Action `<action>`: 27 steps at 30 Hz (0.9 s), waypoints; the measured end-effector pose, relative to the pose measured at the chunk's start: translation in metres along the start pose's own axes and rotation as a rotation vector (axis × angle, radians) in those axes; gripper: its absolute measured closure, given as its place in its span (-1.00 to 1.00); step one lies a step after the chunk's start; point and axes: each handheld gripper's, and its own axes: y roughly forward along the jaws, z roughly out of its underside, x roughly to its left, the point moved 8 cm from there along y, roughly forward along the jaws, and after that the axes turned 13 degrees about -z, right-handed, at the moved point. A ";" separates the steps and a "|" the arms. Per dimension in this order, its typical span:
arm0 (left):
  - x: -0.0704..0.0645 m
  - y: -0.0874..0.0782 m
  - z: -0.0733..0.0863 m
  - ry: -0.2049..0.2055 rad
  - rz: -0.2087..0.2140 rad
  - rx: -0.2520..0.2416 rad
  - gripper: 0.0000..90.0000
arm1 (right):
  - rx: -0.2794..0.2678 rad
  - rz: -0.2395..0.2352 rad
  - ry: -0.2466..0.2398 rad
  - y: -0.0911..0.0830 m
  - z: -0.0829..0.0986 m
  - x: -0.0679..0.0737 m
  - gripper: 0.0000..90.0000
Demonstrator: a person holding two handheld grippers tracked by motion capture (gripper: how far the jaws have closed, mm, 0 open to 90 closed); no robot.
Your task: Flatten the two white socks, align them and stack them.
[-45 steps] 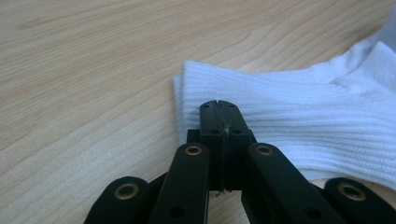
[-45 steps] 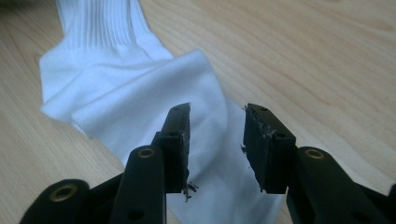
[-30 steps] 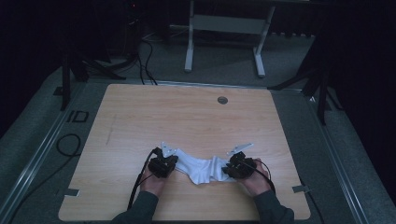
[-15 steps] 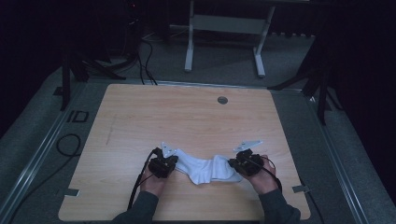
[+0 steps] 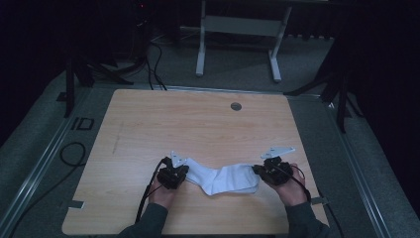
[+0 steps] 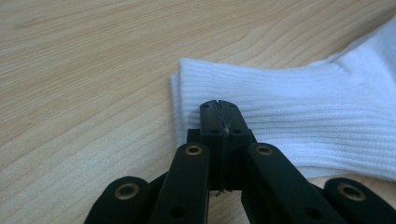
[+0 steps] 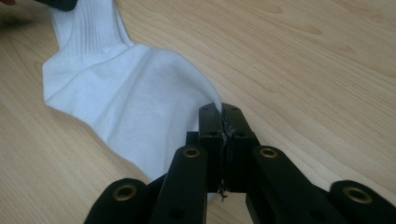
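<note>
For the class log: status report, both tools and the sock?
Left tool shut on sock cuff. Right tool shut on toe end. Sock flat on table, nothing obstructing.

Wooden table (image 5: 148,119) with grommet hole (image 5: 236,106) near its far edge. Grey carpeted floor (image 5: 44,148), cables (image 5: 153,59) beyond the far left corner, white stand (image 5: 237,29). Surroundings dark.
</note>
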 end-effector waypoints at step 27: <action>0.000 -0.001 0.000 -0.003 -0.001 0.005 1.00 | 0.084 -0.008 0.133 0.035 0.039 -0.036 0.91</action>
